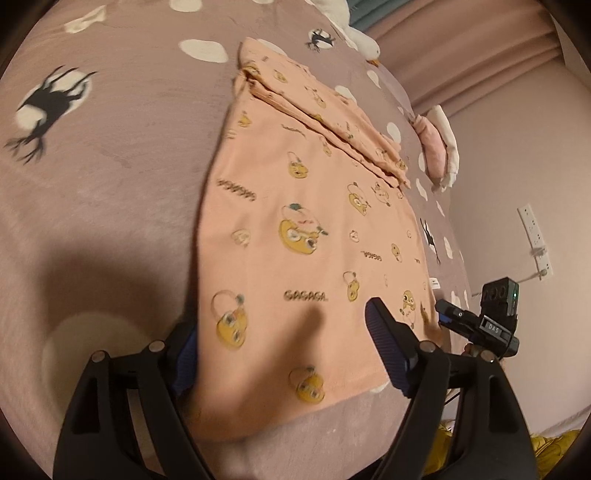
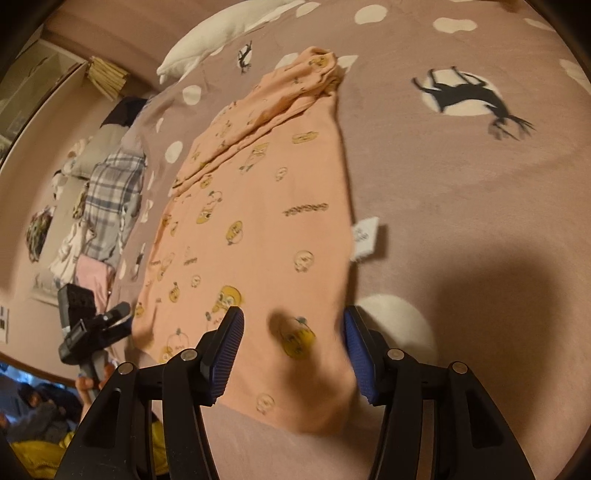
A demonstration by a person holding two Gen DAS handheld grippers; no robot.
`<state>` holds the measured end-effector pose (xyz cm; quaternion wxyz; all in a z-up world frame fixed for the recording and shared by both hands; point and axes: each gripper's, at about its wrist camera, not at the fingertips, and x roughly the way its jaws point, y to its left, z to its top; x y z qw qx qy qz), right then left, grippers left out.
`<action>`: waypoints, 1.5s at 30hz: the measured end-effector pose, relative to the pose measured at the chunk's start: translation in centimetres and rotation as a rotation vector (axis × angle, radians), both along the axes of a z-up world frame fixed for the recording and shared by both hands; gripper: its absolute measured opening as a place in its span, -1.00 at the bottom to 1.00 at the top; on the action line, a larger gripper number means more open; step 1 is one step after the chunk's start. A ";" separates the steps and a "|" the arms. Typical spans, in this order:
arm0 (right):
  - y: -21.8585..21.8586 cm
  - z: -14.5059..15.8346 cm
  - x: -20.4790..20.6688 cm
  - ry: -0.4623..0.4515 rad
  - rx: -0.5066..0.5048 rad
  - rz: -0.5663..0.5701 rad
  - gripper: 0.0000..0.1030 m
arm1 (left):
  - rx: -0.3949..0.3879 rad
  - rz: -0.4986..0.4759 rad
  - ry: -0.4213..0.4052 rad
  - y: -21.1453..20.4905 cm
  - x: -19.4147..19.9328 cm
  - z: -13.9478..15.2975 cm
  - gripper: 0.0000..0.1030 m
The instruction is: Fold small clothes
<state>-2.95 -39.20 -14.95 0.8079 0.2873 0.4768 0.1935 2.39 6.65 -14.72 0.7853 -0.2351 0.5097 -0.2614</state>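
A small peach garment (image 1: 295, 206) printed with yellow cartoon figures lies flat on the mauve bedspread (image 1: 110, 166), its sleeves folded across the far end. It also shows in the right wrist view (image 2: 266, 206), with a white label (image 2: 364, 238) sticking out at its right edge. My left gripper (image 1: 280, 343) is open over the garment's near hem, one finger at each side of the corner. My right gripper (image 2: 293, 350) is open over the other near corner. Each gripper shows in the other's view, the right one (image 1: 476, 321) and the left one (image 2: 92, 328).
A white plush toy (image 2: 218, 33) lies at the far end of the bed. Folded clothes, among them a plaid piece (image 2: 110, 195), lie along the bed's left edge. A pink and white bundle (image 1: 439, 147) sits at the right edge near the wall with a socket strip (image 1: 535, 236).
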 end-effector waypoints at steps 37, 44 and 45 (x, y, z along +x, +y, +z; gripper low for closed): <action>2.2 -1.0 -1.8 0.003 0.168 0.049 0.03 | -0.104 -0.057 0.050 -2.3 -2.1 -0.8 0.21; 3.1 -0.9 -1.0 -0.002 0.110 0.034 -0.18 | -0.092 -0.019 0.082 -2.5 -0.6 -1.2 -0.17; 3.3 -0.9 -0.8 -0.002 0.091 0.035 -0.25 | -0.084 -0.008 0.094 -2.5 -0.4 -1.4 -0.23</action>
